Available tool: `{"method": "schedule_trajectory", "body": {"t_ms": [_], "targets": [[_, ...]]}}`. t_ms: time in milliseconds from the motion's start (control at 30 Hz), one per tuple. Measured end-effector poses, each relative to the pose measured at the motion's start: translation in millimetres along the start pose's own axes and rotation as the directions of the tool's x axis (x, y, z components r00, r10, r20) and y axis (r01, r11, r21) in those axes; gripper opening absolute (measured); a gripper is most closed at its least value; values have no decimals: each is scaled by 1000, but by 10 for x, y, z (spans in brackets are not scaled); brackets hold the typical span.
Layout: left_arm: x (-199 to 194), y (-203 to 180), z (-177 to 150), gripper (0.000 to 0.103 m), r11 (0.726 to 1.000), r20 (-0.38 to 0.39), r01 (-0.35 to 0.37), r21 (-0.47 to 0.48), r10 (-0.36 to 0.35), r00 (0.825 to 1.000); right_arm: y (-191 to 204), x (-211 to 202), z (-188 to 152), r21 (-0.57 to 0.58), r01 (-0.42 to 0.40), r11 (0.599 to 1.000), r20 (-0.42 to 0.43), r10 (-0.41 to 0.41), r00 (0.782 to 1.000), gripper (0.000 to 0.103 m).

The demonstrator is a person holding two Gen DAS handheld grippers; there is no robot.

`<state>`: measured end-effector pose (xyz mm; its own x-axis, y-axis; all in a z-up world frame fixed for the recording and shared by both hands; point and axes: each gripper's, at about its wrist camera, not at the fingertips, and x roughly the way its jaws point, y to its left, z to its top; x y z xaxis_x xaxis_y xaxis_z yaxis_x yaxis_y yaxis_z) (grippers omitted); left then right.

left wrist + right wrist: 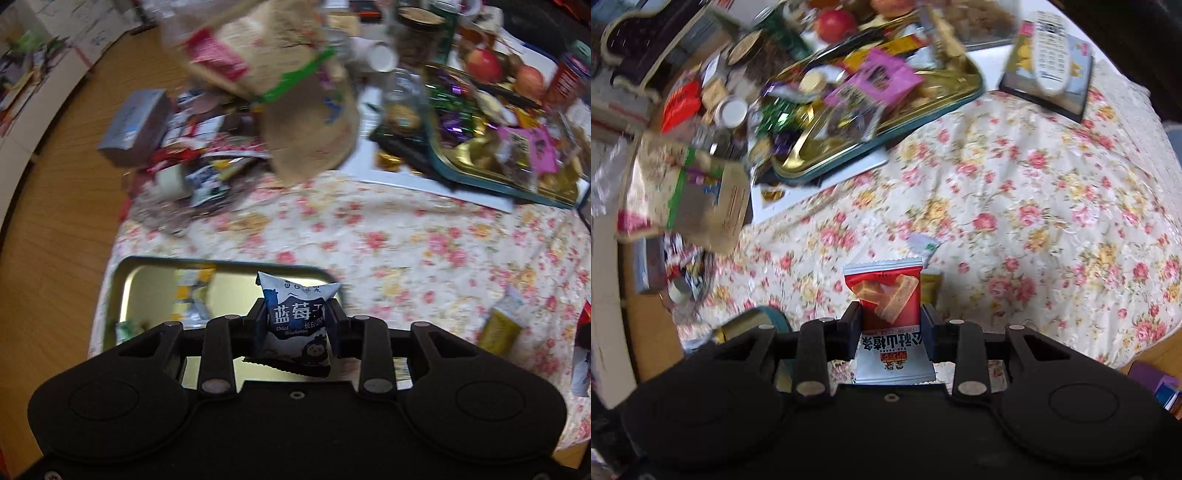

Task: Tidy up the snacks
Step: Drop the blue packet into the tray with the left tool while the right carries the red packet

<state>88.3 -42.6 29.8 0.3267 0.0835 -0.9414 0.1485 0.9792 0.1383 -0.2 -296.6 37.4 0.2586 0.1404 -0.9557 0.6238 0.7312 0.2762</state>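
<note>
My left gripper is shut on a puffy blue-and-white dried blueberry packet, held above a gold metal tray that holds a few small wrapped snacks. My right gripper is shut on a red-and-white snack packet with cake pieces printed on it, held over the floral tablecloth. Below the right gripper lie a yellow packet and a white-green wrapper. The gold tray's corner shows at the right wrist view's lower left.
A second gold tray heaped with purple, green and pink sweets sits at the back, with apples, jars and a tan paper bag nearby. A loose snack pile lies at the table's left edge. A remote rests on a booklet.
</note>
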Motion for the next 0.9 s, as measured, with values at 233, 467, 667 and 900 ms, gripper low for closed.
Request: {"method": "schedule_trajectory", "body": {"t_ms": [233,467,667,900], "targets": [[27,812,-76,42,987,7,-57,-149,58,998,528,258,-271,-158,36,987,-8,-37,999,35],[-14,1256,-116,43,986,47,-11,-167,20,999,1002,497,-530,-284,2,959,-42,-15,999,35],[68,1317,-150,43,985,7,2,-173,-1,1000,1405,623,-786,-370,-40,928,-66,16,998,35],[118,1392,-168,43,977,-27,11,-213,-17,999,1732,652,-1028,-462,-88,883,-76,60,995,35]]}}
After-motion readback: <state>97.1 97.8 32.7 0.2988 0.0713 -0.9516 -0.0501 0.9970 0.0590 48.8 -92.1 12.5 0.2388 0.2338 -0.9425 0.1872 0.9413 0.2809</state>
